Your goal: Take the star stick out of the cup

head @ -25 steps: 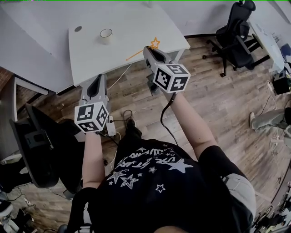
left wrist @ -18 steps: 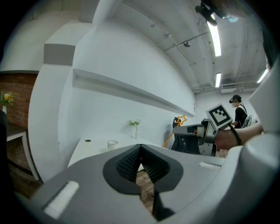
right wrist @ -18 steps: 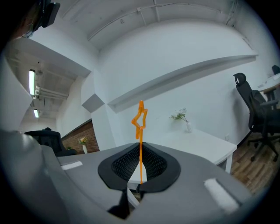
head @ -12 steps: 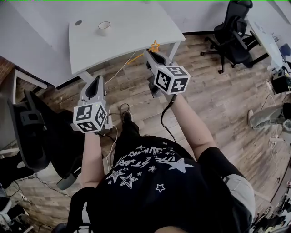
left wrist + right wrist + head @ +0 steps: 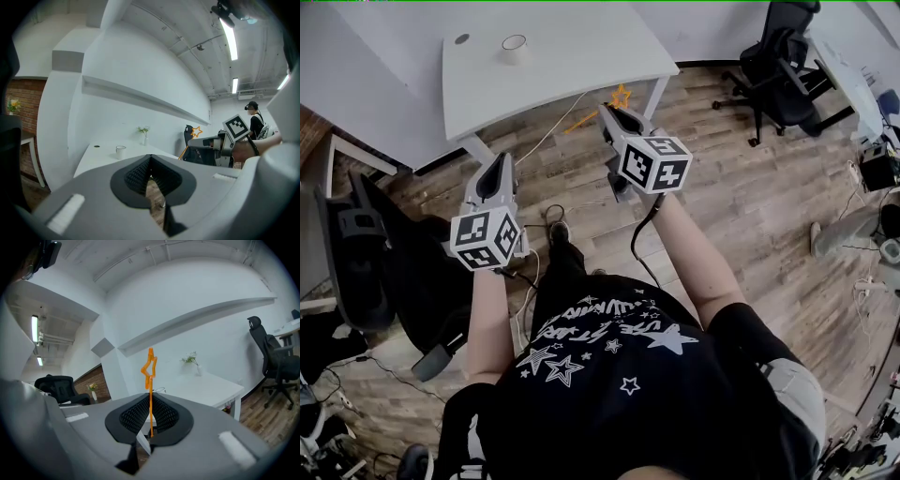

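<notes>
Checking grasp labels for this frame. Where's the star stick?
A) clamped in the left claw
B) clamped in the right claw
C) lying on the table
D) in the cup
B: the star stick is pinched upright in the shut right claw, well away from the cup on the white table.

Showing white table (image 5: 562,70) standing on wood plank floor (image 5: 750,197), round grommet hole (image 5: 462,38) sitting near its far left corner. Showing black office chair (image 5: 783,61) standing at far right, well apart from the table, and second black chair (image 5: 380,272) standing at left. Showing pale cable (image 5: 546,141) trailing over the floor below the table's near edge. Showing small vase with sprig (image 5: 143,135) standing against white wall (image 5: 140,61), long ledge (image 5: 140,96) running along it, brick wall (image 5: 21,110) showing at left, ceiling strip lights (image 5: 229,33) glowing.
</notes>
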Tool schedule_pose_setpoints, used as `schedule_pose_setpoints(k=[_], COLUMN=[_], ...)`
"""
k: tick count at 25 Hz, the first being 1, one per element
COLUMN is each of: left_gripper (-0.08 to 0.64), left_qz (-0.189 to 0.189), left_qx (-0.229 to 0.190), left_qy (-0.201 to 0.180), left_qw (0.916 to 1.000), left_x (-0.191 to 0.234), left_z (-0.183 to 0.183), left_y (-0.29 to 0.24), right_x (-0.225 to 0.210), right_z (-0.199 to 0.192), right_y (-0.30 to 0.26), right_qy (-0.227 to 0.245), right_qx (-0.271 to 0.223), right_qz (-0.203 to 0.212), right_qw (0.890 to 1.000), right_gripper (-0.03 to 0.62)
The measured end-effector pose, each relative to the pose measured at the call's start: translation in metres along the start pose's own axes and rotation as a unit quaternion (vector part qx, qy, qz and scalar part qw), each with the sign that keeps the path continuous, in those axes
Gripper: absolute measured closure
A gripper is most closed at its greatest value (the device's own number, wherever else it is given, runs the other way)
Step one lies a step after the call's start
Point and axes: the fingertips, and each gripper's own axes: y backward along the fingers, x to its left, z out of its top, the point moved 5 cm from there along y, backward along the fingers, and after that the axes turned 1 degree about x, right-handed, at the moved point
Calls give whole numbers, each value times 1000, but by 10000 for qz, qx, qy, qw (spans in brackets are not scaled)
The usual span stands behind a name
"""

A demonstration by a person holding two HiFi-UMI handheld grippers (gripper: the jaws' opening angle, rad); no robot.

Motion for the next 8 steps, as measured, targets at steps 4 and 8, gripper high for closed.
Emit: schedule_pose_setpoints(k=[4,8], left_gripper=[557,557], left_qz=[-4,-38], left_qx=[-36,-52], left_qy=[-4,-38], left_qw=[10000,10000], left_x=[-3,-8], left_z=[-3,-7], left_y=[9,14], right_x=[6,8], right_z=[-5,-10], right_y=[6,13], right_qy=[44,87], right_qx=[9,42], right_qz=[23,15], right_qw=[10000,10000], right_gripper=[561,561])
